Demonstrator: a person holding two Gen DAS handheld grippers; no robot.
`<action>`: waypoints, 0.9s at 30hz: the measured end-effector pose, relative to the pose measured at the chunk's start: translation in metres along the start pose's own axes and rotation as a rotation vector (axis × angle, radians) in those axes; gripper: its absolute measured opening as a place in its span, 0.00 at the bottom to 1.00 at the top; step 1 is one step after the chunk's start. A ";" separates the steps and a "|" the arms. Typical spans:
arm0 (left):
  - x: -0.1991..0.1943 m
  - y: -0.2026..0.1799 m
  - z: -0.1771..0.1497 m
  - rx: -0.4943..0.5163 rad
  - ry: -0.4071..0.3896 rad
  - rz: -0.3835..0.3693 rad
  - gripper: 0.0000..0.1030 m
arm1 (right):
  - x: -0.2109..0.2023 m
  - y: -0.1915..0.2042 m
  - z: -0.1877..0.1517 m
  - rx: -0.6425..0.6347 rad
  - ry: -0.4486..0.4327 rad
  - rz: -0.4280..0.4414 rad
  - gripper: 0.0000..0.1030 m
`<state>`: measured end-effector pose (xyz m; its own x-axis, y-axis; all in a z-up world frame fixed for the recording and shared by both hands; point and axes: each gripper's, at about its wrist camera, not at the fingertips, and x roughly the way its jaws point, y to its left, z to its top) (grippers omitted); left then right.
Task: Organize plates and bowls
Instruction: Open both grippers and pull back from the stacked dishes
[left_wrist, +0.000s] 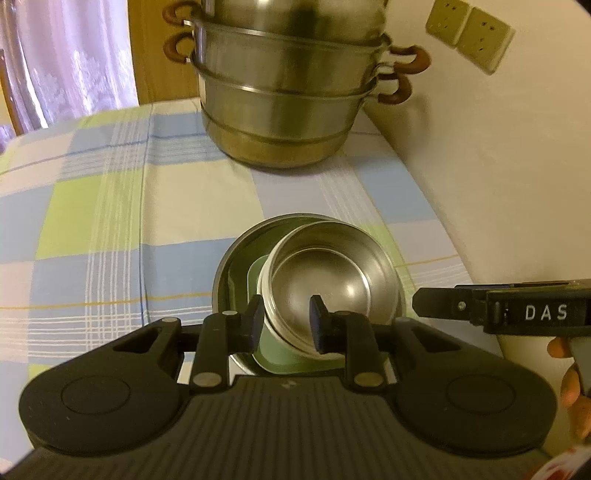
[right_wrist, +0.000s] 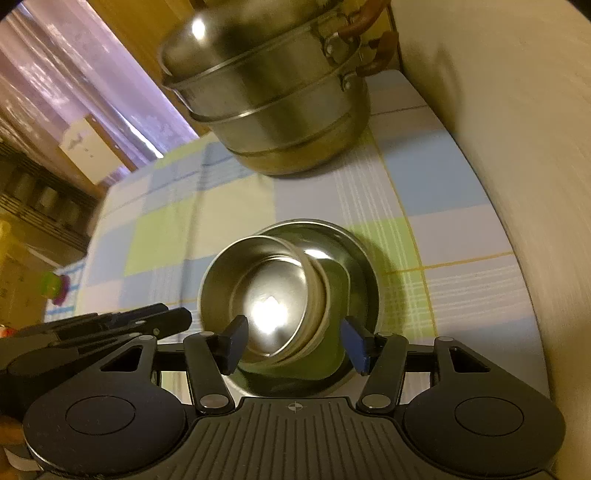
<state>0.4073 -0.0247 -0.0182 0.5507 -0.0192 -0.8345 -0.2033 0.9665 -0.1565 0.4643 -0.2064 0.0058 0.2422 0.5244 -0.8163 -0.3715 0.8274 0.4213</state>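
The small round stainless-steel bowl with a pale green outer shell (left_wrist: 325, 288) sits tilted inside a wider, shallow stainless-steel plate (left_wrist: 236, 258), both resting on a table covered by a checked blue, green and white cloth (left_wrist: 110, 221). In the left wrist view, the left gripper (left_wrist: 284, 328) straddles the bowl's near rim, one pad outside the wall and one inside it, apparently pinching the rim; this grasp suits lifting or seating a thin-walled vessel. Behind stands a tall stacked stainless-steel steamer pot with brown handles (left_wrist: 284, 103), and the right gripper's black finger enters from the right edge, near the plate but apart from it. In the right wrist view, the same bowl (right_wrist: 266, 302) leans within the plate (right_wrist: 354, 251), and the right gripper (right_wrist: 295, 343) hovers with jaws spread wide on either side of both vessels, touching neither as far as can be judged. It is probably positioned to steady the plate while the bowl is nested.
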 end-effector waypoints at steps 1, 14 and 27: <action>-0.006 -0.002 -0.004 0.000 -0.017 0.003 0.23 | -0.004 0.000 -0.004 -0.001 -0.011 0.011 0.55; -0.082 -0.013 -0.065 0.047 -0.196 0.112 0.37 | -0.052 0.023 -0.088 -0.117 -0.192 0.010 0.56; -0.144 0.030 -0.128 0.058 -0.177 0.101 0.37 | -0.057 0.057 -0.157 -0.007 -0.174 0.040 0.56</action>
<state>0.2187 -0.0260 0.0301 0.6648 0.1187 -0.7375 -0.2204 0.9745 -0.0418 0.2884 -0.2208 0.0144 0.3782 0.5846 -0.7178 -0.3898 0.8038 0.4493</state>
